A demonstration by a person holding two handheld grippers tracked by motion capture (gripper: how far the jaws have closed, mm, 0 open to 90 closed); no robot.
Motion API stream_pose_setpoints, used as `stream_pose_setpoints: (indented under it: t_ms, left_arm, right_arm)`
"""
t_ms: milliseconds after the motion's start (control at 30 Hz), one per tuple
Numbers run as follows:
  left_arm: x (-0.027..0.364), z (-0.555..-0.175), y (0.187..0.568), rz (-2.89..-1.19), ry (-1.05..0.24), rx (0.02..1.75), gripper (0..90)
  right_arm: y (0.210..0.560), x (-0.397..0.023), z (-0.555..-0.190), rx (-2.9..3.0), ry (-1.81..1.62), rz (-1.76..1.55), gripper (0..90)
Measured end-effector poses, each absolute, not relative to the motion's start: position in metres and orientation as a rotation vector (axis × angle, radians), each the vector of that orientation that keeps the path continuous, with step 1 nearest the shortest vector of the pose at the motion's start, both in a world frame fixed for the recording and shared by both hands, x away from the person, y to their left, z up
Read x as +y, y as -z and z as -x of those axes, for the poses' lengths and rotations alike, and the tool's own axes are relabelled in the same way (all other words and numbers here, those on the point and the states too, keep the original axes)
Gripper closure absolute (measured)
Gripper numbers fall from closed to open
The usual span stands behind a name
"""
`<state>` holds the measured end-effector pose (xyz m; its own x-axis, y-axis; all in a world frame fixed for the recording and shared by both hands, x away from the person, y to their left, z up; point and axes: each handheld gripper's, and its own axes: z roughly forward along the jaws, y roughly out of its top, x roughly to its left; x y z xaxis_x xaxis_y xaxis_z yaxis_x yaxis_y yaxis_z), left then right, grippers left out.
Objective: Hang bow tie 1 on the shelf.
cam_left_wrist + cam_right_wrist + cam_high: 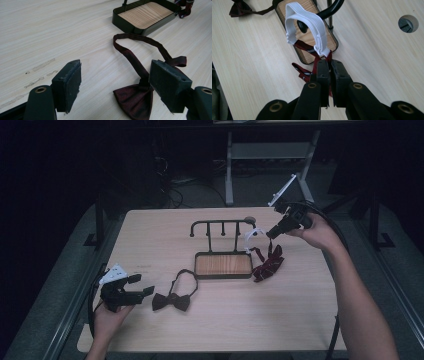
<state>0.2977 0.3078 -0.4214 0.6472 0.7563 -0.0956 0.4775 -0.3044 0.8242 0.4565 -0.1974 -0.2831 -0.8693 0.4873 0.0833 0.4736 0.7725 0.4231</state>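
Table (150, 235): right tool (329, 65) clamps striped tie (268, 262) (pinch point hidden); left tool (115, 82) agape, empty.

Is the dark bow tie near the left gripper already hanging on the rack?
No. The dark bow tie lies flat on the table, apart from the rack.

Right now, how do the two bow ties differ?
The dark maroon bow tie lies flat on the table, near the open left gripper; the red striped bow tie hangs partly lifted, pinched by the shut right gripper.
The maroon one has a dark fabric neck strap looped on the table; the striped one has a white elastic band, hooked over the black rack.
Both sit beside the rack's wooden tray.
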Motion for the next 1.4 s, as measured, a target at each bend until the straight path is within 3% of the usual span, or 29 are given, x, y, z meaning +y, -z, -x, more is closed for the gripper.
stream_pose_setpoints:
  t_ms: [1400]
  left_arm:
    - [0.309,-0.298,0.422,-1.965,-0.387,0.957,25.6]
  right_arm:
    - [0.267,-0.18,-0.46,2.895,-0.761,-0.773,87.7]
